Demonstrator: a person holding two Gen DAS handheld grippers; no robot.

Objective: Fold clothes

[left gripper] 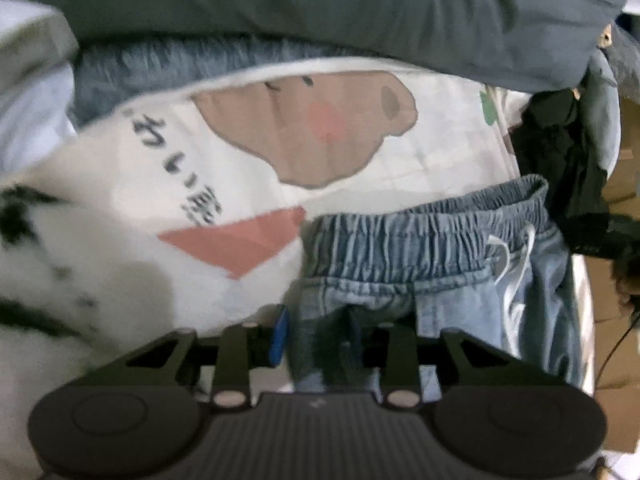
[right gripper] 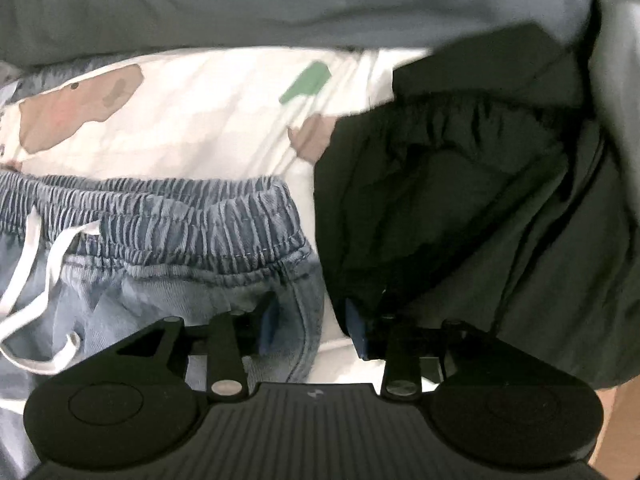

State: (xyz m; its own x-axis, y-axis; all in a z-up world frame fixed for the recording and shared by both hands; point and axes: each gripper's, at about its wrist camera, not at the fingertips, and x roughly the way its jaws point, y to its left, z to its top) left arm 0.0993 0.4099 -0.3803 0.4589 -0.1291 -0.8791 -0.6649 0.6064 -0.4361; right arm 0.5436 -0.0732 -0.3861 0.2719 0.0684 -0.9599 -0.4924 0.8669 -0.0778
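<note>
The soft, floppy denim shorts [left gripper: 440,264] lie on the printed sheet [left gripper: 160,168], their stiffer elastic waistband the best hold, the left gripper [left gripper: 320,336] and right gripper [right gripper: 312,328] each part-open astride a side edge below it, clamping uncertain

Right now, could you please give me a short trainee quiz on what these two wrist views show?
1. True or false: the denim shorts have an elastic waistband with a white drawstring.
2. Which garment lies right of the shorts in the right wrist view? A. a black garment B. a red towel C. a yellow sock
3. Fill in: the left claw straddles the shorts' ___ fabric, just below the waistband.

Key: 1 true; 2 A; 3 denim. The right claw sits at the shorts' side edge; whether either claw pinches cloth is unclear.
</note>
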